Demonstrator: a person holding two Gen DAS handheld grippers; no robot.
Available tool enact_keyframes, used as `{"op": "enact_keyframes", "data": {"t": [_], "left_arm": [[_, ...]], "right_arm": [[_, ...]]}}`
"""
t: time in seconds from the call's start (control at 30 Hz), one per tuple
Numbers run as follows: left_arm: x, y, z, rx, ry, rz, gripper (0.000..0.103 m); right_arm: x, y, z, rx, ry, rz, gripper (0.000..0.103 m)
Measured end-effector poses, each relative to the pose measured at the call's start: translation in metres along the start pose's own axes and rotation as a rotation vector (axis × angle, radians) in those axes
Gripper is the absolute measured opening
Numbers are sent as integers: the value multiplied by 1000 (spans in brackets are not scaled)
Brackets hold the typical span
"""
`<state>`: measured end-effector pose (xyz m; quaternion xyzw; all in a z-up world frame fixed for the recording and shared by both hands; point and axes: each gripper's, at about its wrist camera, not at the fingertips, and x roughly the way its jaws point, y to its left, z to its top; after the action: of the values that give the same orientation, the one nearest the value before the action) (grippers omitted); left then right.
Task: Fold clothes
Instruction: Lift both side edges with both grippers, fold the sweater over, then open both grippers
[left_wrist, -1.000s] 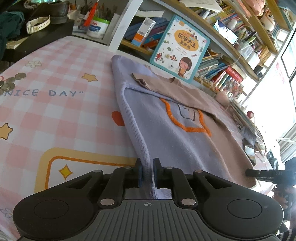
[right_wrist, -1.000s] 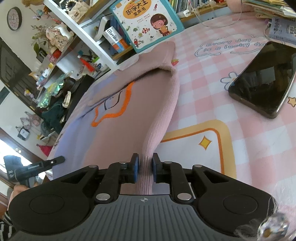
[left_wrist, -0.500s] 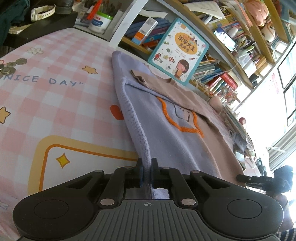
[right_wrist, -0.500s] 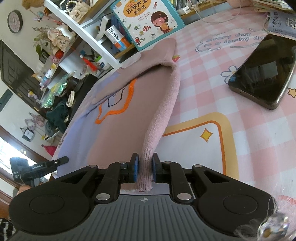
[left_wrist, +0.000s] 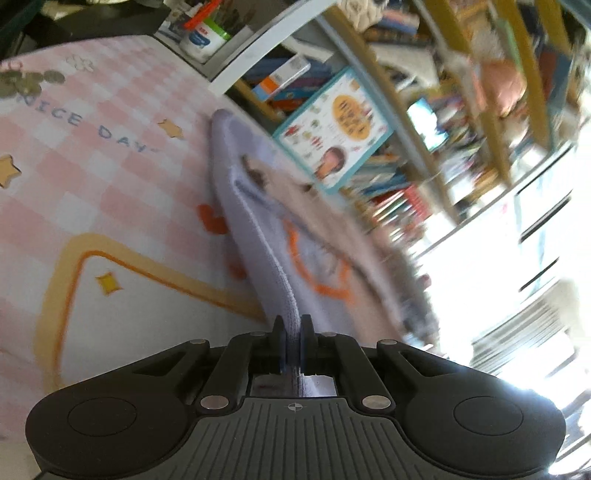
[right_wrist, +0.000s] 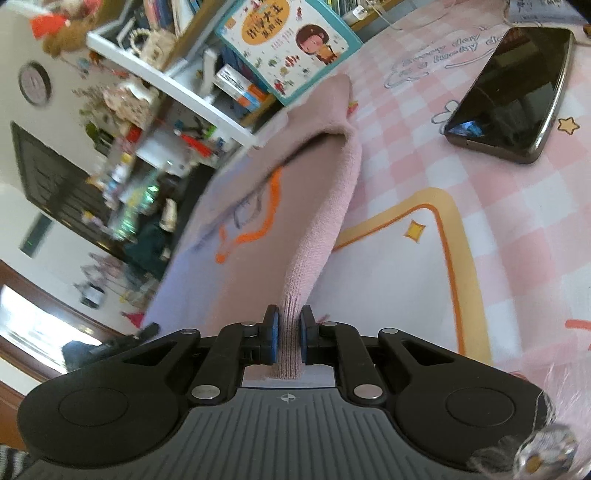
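A knitted sweater, lilac on one half and dusty pink on the other, with an orange outline on its front, lies on the pink checked tablecloth (left_wrist: 110, 155). In the left wrist view its lilac sleeve (left_wrist: 255, 236) runs up from the table into my left gripper (left_wrist: 291, 328), which is shut on the cuff. In the right wrist view the pink sleeve (right_wrist: 325, 221) rises the same way into my right gripper (right_wrist: 289, 325), shut on its cuff. Both sleeves are lifted and pulled taut. The sweater's body (right_wrist: 229, 229) lies flat.
A dark phone (right_wrist: 513, 92) lies on the cloth to the right of the pink sleeve. A children's picture book (right_wrist: 284, 40) leans on the bookshelf behind the sweater. Coins (left_wrist: 29, 79) lie at the cloth's far left. A white tub of pens (left_wrist: 203, 37) stands behind.
Both grippers have closed tight on the cuffs and rolled while drawing back, lifting the sleeves off the table. The current views are tilted and motion-blurred.
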<state>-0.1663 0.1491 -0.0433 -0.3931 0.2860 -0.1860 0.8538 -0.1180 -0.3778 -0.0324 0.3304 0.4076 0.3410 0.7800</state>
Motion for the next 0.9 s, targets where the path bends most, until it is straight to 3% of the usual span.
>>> {"op": "enact_keyframes", "data": {"t": [0.23, 0.4, 0.6, 0.9], "left_arm": [[18, -7, 27, -75, -140, -236, 5], [34, -18, 58, -81, -262, -298, 5], [60, -11, 94, -129, -367, -276, 5], [116, 14, 132, -169, -353, -132, 5]], "right_arm": [[3, 10, 37, 54, -128, 245, 10], [18, 18, 80, 95, -264, 352, 10], [42, 16, 129, 125, -374, 394, 10], [99, -5, 189, 177, -382, 284, 10]]}}
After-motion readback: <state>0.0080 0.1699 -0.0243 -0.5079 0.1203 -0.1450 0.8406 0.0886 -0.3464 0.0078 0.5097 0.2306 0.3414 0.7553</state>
